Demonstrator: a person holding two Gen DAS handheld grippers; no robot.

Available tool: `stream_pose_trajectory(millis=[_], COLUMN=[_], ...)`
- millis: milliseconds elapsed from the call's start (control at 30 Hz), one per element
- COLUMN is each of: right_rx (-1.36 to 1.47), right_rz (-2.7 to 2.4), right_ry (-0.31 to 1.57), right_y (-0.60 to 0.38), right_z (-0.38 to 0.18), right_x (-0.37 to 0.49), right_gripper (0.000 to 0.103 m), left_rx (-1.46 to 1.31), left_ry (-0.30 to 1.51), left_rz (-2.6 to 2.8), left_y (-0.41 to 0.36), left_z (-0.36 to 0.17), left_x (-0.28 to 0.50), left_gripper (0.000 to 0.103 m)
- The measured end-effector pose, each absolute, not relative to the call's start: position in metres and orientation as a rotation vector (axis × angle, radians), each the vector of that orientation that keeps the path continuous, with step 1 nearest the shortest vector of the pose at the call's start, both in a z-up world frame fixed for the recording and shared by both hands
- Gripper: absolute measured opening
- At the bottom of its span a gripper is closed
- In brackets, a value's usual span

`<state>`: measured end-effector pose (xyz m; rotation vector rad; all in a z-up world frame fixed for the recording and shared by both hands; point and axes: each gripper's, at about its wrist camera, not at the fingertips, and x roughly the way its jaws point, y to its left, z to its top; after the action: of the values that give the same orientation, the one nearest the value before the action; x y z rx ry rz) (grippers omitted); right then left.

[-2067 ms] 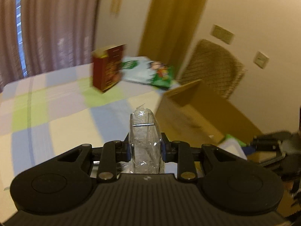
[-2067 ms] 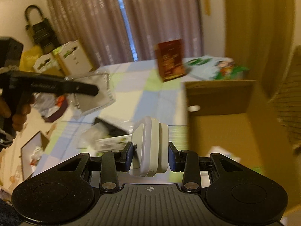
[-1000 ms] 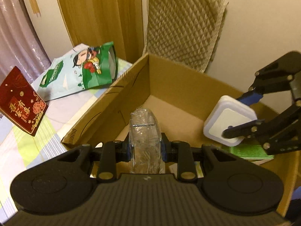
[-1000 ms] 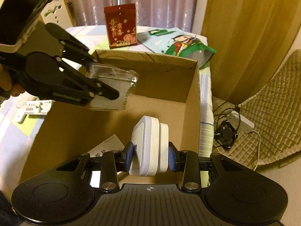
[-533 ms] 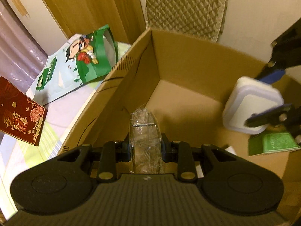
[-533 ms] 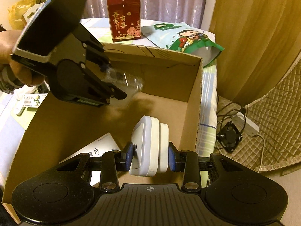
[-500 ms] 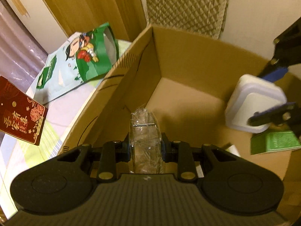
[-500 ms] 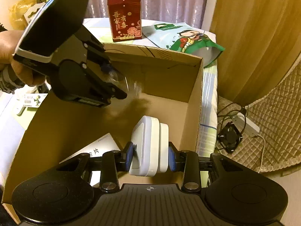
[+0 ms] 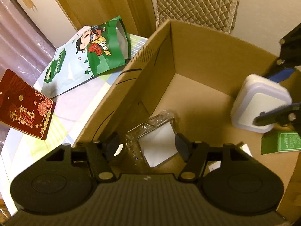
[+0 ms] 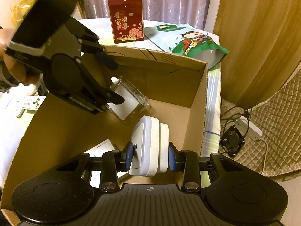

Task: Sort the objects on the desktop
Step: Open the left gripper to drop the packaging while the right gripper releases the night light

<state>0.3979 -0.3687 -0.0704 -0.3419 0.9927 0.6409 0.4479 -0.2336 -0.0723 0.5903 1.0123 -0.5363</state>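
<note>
clear plastic box [image 9: 157, 141] is dropping between the wide-spread left tongs [image 9: 148, 145] into the carton [image 9: 197, 60] (light, slippery); right tongs [image 10: 151, 157] are clamping the rigid white case [image 10: 150, 146] by its flat faces.

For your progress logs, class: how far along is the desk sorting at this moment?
Done: a green packet and papers lie in the box. In hand: the left tool, open, is letting a clear case drop; the right tool grips a white case. Left: the red box and snack bag.
</note>
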Motion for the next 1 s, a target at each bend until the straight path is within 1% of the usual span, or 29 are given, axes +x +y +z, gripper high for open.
stream_pose_trajectory(millis=[233, 600, 1000], right_rx=[-0.402, -0.681, -0.688], right_rz=[0.651, 0.700, 0.738], right_ry=[0.960, 0.799, 0.793], right_y=[-0.354, -0.341, -0.350], right_z=[-0.078, -0.100, -0.101], right_x=[0.402, 0.400, 0.392], right_gripper=[0.036, 0.037, 0.037], left_rx=[0.553, 0.548, 0.538], left_ry=[0.981, 0.966, 0.977], left_rz=[-0.533, -0.519, -0.513], left_y=[-0.228, -0.223, -0.222], left_z=[-0.052, -0.044, -0.047], left_x=[0.443, 0.438, 0.436], left_gripper=[0.062, 0.062, 0.062])
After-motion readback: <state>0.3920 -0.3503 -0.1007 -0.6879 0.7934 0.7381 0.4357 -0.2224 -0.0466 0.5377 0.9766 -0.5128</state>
